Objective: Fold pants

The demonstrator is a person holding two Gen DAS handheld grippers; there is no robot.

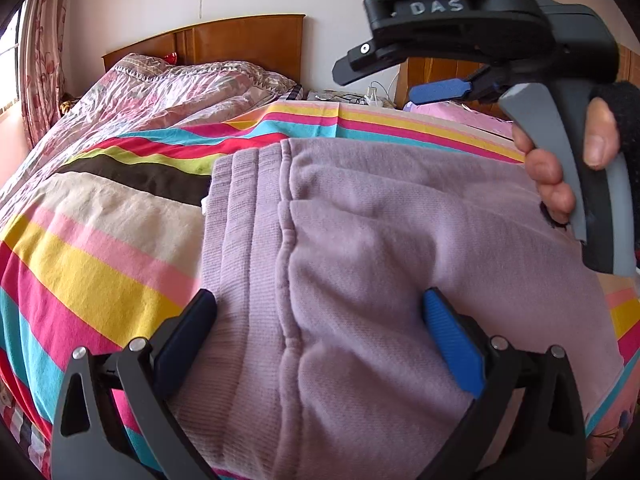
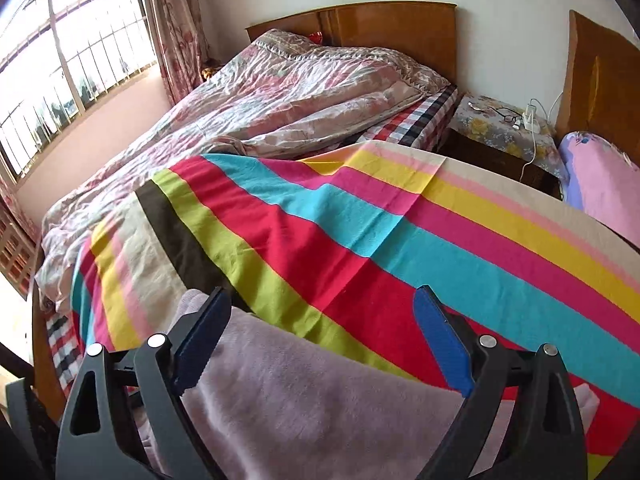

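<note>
The pants, a soft lilac pair, lie spread on a striped sheet that covers the near bed, their ribbed waistband turned toward the left of the left wrist view. The left gripper hangs low over the pants with its fingers spread wide apart, one on each side of the waistband seam, gripping nothing. The right gripper shows in the upper right of the same view, raised above the far edge of the pants and held by a hand in a dark glove that leaves the fingertips bare; only one blue pad of it is plainly seen there. In the right wrist view the right gripper has its fingers released and wide apart, with the lilac cloth of the pants lying below and between them and the striped sheet stretching away beyond. Further off stands a second bed with a pink flowered quilt and a wooden headboard. A nightstand between the beds carries glasses and a charger.
</note>
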